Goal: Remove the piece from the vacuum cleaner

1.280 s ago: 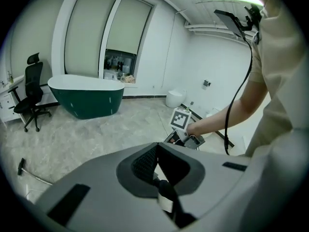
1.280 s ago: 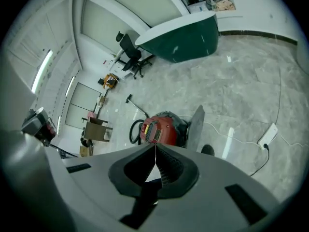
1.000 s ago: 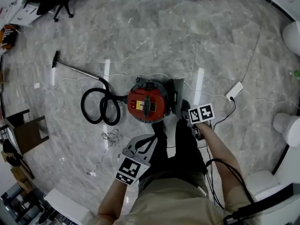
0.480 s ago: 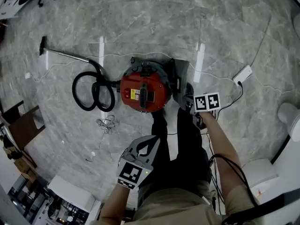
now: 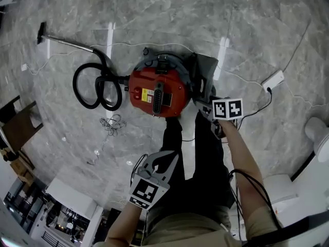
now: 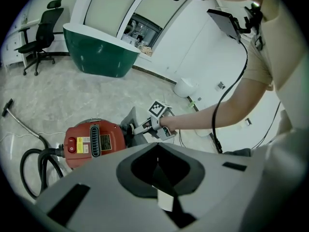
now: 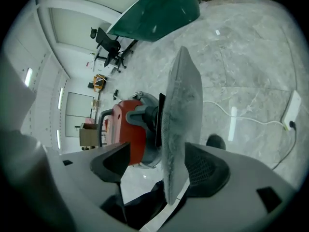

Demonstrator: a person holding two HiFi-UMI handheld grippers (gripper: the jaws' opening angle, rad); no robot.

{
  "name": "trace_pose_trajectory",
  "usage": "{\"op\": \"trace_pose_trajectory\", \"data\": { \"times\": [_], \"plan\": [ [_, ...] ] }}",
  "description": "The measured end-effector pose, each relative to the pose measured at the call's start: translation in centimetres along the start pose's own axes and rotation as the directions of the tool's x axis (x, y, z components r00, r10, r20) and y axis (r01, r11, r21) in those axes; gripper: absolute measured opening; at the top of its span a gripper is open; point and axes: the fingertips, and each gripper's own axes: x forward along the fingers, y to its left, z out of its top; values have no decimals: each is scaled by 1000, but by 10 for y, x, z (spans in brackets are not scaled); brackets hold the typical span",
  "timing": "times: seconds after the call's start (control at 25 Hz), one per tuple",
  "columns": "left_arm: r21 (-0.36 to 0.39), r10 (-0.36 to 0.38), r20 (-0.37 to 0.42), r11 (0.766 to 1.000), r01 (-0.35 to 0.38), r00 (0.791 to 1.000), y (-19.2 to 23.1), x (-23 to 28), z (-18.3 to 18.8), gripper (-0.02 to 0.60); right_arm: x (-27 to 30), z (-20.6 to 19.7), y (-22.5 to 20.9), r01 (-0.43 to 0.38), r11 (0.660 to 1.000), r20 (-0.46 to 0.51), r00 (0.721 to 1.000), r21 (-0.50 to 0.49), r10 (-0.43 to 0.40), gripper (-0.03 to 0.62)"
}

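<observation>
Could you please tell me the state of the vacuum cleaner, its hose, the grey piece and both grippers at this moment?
vacuum cleaner: upright on the floor, hose attached.
hose: coiled in loops on the floor.
grey piece: on edge beside the vacuum cleaner, between the jaws of the right gripper.
right gripper: open; its jaws have just been opening, grey piece between them.
left gripper: shut, empty.
</observation>
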Motion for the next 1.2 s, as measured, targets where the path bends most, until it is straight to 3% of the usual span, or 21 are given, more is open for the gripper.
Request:
{"op": "trace_pose_trajectory", "data": {
  "times": [0.24, 0.68, 1.0, 1.2],
  "plan": [
    [-24, 21, 12, 1000, -20, 1000, 15, 4, -7, 3, 11, 20, -16, 124, 992, 14, 992, -38, -124, 330],
    [-32, 10, 33, 999, -9, 999, 21, 22, -7, 3, 22, 13, -37, 135, 988, -56, 989, -76, -140, 324],
    [-29, 7, 23, 1000, -6, 1000, 20, 26, -12, 3, 21, 10, -38, 148, 973, -87, 982, -176, -166, 152],
    [-23, 1, 16, 1000, 0, 1000, 16, 28, -15, 3, 20, 10, -40, 164, 958, -78, 979, -234, -187, 111]
  ]
}}
